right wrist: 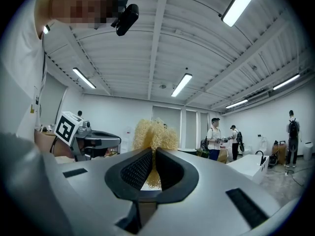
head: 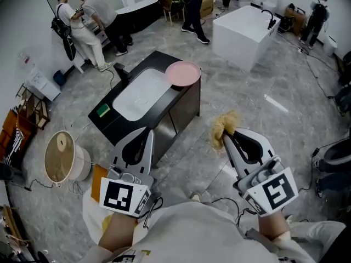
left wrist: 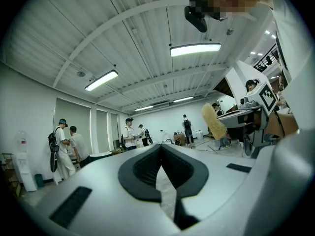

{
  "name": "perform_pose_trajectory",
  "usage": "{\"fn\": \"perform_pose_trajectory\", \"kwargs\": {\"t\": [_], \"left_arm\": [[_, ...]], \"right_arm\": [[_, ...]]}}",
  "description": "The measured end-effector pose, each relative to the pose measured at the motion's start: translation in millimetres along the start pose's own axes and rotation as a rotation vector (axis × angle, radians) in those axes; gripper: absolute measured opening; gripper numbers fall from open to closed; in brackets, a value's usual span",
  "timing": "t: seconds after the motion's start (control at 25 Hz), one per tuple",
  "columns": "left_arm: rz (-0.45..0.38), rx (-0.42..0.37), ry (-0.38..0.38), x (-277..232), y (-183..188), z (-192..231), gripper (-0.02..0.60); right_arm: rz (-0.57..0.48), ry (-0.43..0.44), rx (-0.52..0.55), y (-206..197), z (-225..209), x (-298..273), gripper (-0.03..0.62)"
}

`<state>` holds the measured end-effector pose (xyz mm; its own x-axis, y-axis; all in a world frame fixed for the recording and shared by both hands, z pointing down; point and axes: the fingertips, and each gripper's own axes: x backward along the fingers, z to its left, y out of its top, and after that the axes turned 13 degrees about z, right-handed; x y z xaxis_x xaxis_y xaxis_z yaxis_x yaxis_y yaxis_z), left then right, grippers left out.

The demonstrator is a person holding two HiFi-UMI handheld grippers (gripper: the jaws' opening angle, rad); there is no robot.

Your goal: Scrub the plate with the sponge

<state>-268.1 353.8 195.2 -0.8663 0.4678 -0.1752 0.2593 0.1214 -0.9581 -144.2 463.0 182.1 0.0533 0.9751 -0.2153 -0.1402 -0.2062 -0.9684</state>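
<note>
A pink plate (head: 183,73) rests on the far right corner of a black cabinet with a white sink basin (head: 140,95). My right gripper (head: 226,136) is shut on a yellow mesh sponge (head: 224,126), held in the air to the right of the cabinet; in the right gripper view the sponge (right wrist: 153,134) sticks up between the jaws. My left gripper (head: 147,135) is shut and holds nothing, near the cabinet's front edge. From the left gripper view the sponge (left wrist: 213,121) shows at the right. Both grippers point level.
A green pad (head: 103,110) lies on the cabinet's left end. A round wooden-lidded bin (head: 61,156) stands on the floor at left. A white block with a tap (head: 247,32) is beyond. Several people stand at the back. Cables run over the floor at right.
</note>
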Motion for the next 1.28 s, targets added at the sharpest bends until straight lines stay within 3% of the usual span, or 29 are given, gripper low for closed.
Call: {"fn": "perform_pose_trajectory", "kwargs": {"t": [0.64, 0.88, 1.28], "left_arm": [[0.015, -0.037, -0.052, -62, -15, 13, 0.018], [0.069, 0.045, -0.015, -110, -37, 59, 0.018], [0.148, 0.089, -0.075, -228, -51, 131, 0.018]], "right_arm": [[0.072, -0.013, -0.054, -29, -38, -56, 0.048], [0.109, -0.004, -0.047, -35, -61, -109, 0.048], [0.207, -0.007, -0.059, -34, -129, -230, 0.048]]}}
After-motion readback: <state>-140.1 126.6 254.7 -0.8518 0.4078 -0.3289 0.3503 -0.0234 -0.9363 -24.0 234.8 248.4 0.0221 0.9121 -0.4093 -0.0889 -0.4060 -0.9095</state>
